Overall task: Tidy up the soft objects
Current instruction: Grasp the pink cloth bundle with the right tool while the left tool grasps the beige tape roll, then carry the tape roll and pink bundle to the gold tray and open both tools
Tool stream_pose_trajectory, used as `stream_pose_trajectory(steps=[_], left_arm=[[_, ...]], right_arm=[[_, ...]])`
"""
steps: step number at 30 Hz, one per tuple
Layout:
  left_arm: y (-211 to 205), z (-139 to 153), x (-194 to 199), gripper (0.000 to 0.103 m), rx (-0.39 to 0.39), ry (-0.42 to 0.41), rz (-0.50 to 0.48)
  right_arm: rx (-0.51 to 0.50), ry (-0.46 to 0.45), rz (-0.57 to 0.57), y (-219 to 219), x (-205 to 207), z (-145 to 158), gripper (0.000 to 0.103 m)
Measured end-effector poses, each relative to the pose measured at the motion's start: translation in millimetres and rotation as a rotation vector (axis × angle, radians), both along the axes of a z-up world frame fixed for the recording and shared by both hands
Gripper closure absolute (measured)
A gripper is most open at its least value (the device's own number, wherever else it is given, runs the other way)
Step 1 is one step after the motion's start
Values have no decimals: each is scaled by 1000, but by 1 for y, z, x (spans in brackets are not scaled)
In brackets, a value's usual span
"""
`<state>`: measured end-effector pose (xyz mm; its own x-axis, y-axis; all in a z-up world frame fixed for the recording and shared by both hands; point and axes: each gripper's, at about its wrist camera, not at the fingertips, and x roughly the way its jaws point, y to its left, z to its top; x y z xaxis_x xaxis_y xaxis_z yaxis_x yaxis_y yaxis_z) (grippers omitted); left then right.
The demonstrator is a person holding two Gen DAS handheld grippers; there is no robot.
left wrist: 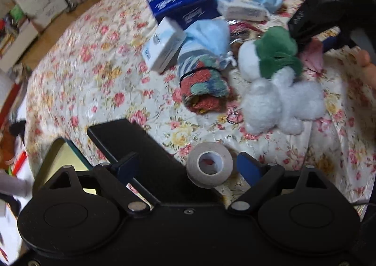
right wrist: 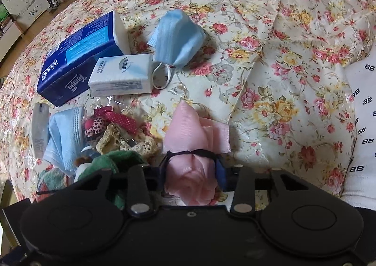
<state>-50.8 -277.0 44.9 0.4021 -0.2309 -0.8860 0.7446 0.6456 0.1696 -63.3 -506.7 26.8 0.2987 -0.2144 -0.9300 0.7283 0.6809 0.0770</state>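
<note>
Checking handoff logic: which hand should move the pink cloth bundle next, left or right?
Right. The right tool is already shut on the pink cloth bundle, pads pressing both sides. The left tool is open over the tape roll, with the plush toy lying between it and the bundle.

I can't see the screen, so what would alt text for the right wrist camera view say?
The right gripper is shut on a pink cloth roll tied with a black band, on a floral bedspread. Farther away lie a blue Tempo tissue pack, a white tissue packet and a crumpled blue face mask.
</note>
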Motion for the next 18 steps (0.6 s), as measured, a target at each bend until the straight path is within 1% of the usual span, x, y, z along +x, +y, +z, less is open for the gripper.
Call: stream_pose_trajectory(steps=[5,7,8,11,12,14,18], left_arm=[[-9,-5,-14,18,31,-34,-103],[-14,-12,-16,28,57,-31,-127],[-16,-16,-16,30,68,-22,-134],[-20,-27,-12,44,91,28,-135],[-22,-31,-10,55,100,41,-130],[-21,-35,-5,54,98,59,-114],[-16,-30,4,55,51,104,-85]], right_arm=[[-11,-18,-5,2,-5,3,65],[-11,-21,-8,1,-7,3,65],[-9,-23,-9,1,-8,3,65],[-7,-29,-15,0,-11,3,64],[-8,-32,-16,-1,-12,4,64],[-16,-38,-19,-2,-14,6,64],[-12,-68,-29,-6,-21,10,64]])
